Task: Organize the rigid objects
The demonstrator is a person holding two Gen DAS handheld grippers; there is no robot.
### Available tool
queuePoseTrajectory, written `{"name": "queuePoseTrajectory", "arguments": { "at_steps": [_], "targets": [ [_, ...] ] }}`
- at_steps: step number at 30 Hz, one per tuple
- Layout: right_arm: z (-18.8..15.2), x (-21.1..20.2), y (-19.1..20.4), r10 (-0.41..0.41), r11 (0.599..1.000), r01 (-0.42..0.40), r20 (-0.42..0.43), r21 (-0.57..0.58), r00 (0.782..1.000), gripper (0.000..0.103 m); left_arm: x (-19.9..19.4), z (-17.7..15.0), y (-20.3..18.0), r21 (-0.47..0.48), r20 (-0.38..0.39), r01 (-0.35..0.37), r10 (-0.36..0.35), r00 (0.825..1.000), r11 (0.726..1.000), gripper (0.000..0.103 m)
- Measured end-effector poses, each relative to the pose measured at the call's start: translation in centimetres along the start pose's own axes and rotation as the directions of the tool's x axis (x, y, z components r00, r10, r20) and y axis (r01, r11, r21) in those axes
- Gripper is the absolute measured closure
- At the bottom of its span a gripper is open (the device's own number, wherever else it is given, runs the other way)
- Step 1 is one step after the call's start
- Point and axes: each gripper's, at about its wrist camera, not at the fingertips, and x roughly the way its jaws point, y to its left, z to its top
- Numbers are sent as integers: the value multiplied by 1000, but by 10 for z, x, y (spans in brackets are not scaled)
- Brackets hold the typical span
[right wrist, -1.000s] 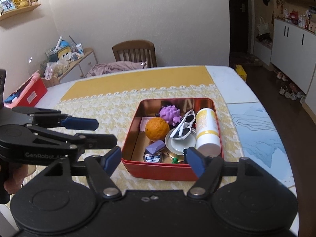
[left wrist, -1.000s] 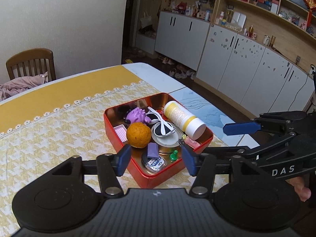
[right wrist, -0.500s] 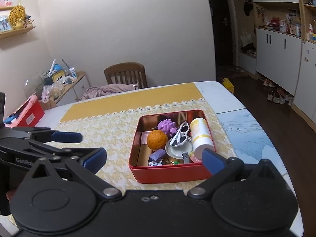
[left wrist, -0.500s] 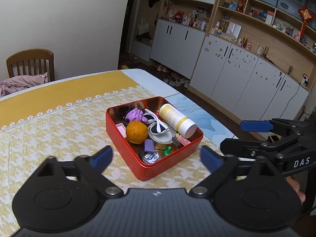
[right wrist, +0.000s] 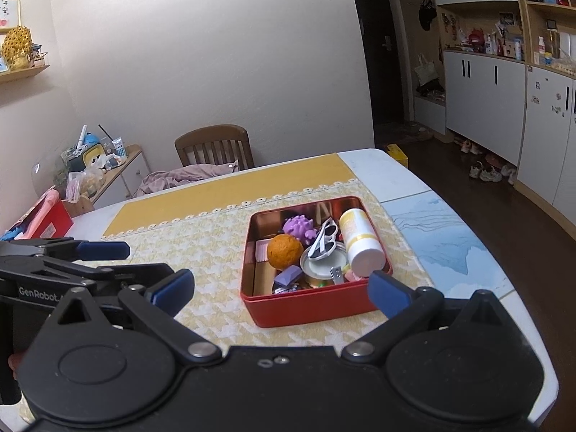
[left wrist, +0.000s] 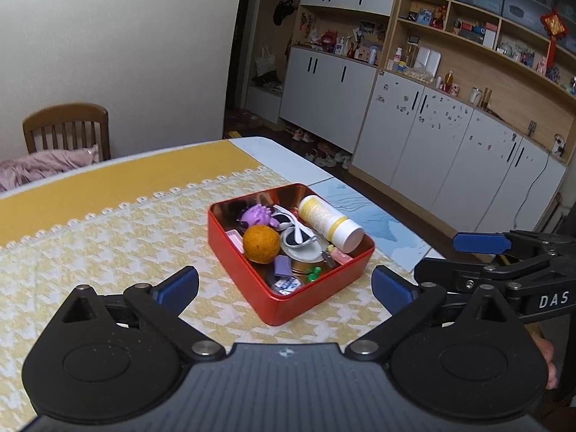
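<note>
A red tin box [left wrist: 248,288] [right wrist: 309,306] sits on the yellow patterned tablecloth. It holds an orange ball [left wrist: 261,244] [right wrist: 284,251], a purple spiky toy [left wrist: 256,216] [right wrist: 299,228], white sunglasses [left wrist: 293,230] [right wrist: 324,239], a white and yellow bottle [left wrist: 329,223] [right wrist: 360,241], a round tin lid [right wrist: 322,262] and small items. My left gripper [left wrist: 284,288] is open and empty, in front of the box. My right gripper [right wrist: 280,288] is open and empty, in front of the box.
A wooden chair [right wrist: 214,145] with pink cloth stands at the table's far side. White cabinets [left wrist: 450,158] line the room to the right. A red box [right wrist: 46,216] and a cluttered side cabinet [right wrist: 97,165] are at the far left. The table edge [right wrist: 522,298] lies to the right.
Both grippers have opened wide from a narrower gap and pulled back and up from the red box, which now looks smaller. The box's contents have not moved.
</note>
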Motion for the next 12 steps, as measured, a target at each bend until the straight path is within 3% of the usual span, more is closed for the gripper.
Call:
{"name": "queuePoseTrajectory", "arguments": {
  "at_steps": [12],
  "targets": [
    [-8,2,6,-11,1000,11,-23,26,1000,0,-4,-9,-2,54,0,-69,69,998,996,0]
  ]
}}
